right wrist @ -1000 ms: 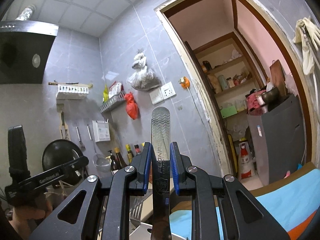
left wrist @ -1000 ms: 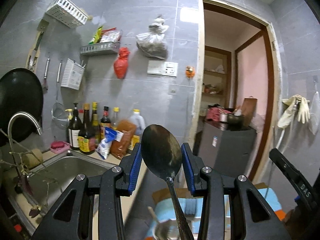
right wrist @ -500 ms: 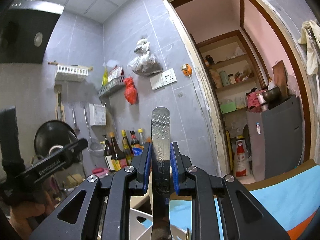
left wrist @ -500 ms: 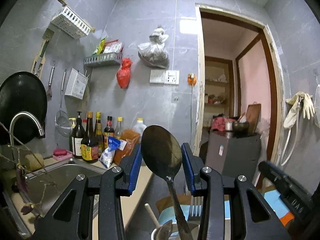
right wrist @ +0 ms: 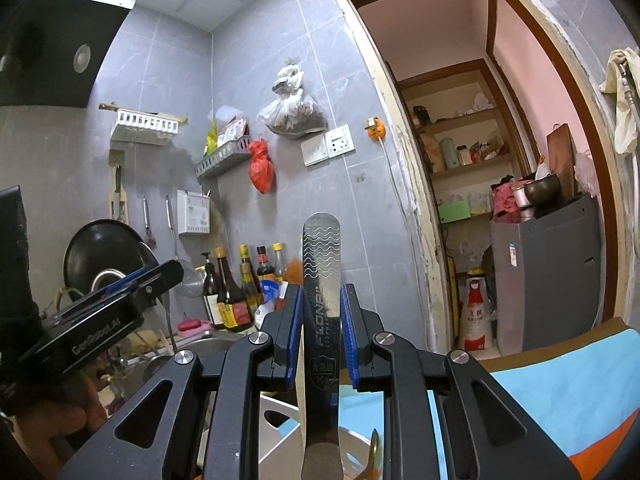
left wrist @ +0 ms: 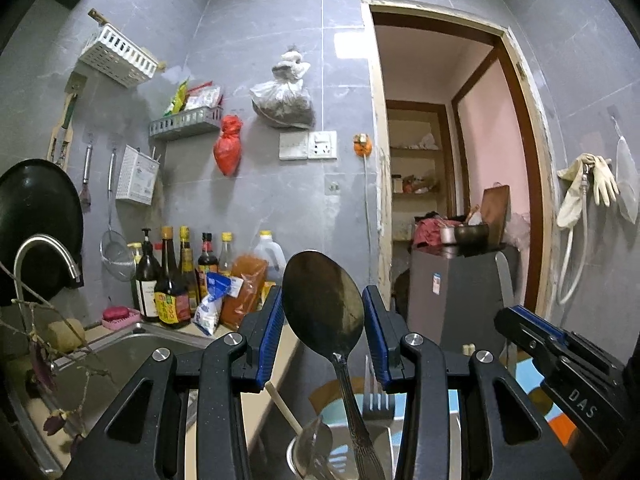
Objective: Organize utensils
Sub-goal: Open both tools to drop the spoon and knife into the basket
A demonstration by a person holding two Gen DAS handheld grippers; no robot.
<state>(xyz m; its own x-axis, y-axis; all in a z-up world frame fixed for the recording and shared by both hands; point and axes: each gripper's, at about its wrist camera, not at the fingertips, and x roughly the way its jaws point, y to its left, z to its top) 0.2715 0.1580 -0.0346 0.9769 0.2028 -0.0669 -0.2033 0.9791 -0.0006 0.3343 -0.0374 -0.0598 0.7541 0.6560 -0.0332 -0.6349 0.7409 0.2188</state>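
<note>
On the left, the left hand-held gripper (left wrist: 323, 330) is partly open, its blue pads flanking the bowl of a dark, tarnished metal spoon (left wrist: 323, 304). The spoon stands upright, bowl up, and its ornate handle runs straight down between the jaws. Whether the pads truly press on the bowl's edges I cannot tell for sure, but they sit against it on both sides, so it looks held. Directly beneath, at the bottom edge of the left view, sits a round metal utensil cup (left wrist: 316, 454) with a pale wooden stick (left wrist: 285, 404) and a steel fork (left wrist: 378, 402) already standing in it. The spoon's long axis points down toward that cup, so the next move looks like a plain lowering.

To the right, the right hand-held gripper (right wrist: 322, 330) is nearly closed on a flat stainless steel handle with a wave pattern and lettering (right wrist: 322, 280), also upright. Below it lies a white slotted plastic holder (right wrist: 280, 432), mostly hidden by the gripper's arms. The working end of this utensil is cut off at the frame's bottom, so what tool it is stays unclear. A brass-coloured hook shape (right wrist: 374, 456) peeks up beside it, too small to identify. The blue cloth (right wrist: 552, 392) covers the worktop on the right.
</note>
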